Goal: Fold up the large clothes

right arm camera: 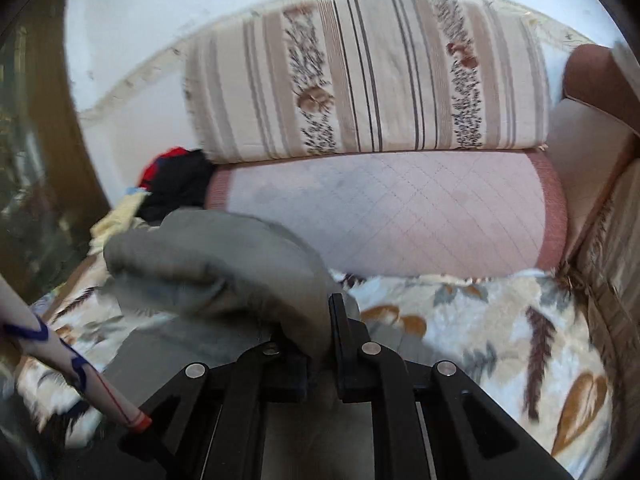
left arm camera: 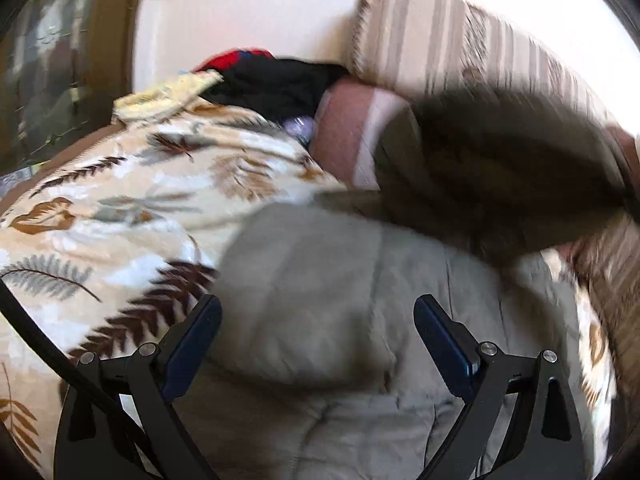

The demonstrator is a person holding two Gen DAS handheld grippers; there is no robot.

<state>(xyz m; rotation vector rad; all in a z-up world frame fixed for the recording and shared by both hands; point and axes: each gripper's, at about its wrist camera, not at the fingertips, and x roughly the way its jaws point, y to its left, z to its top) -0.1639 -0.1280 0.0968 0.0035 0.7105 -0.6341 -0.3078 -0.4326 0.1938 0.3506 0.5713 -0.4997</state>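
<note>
The grey quilted jacket lies spread on the leaf-patterned blanket that covers the sofa seat, with one part of it lifted. In the right wrist view the right gripper has its jaws pressed together on a fold of that grey fabric, which bulges up and to the left of the fingers in a soft, rounded hump. In the left wrist view the left gripper hangs above the jacket with its jaws spread wide and nothing between the blue pads; a dark, blurred flap of the garment hangs in the upper right of that view.

Judging by the stitched panels and the way it drapes, the jacket looks padded, soft and fairly light, but bulky; it will likely sag and slide on itself rather than hold a crease. A seam, hem or shoulder edge should give a firmer bite than the puffy middle, and pinching a single thickness would probably slip less.

Behind it sit a striped back cushion, a pink quilted cushion and a heap of red and black clothes at the sofa's end
</note>
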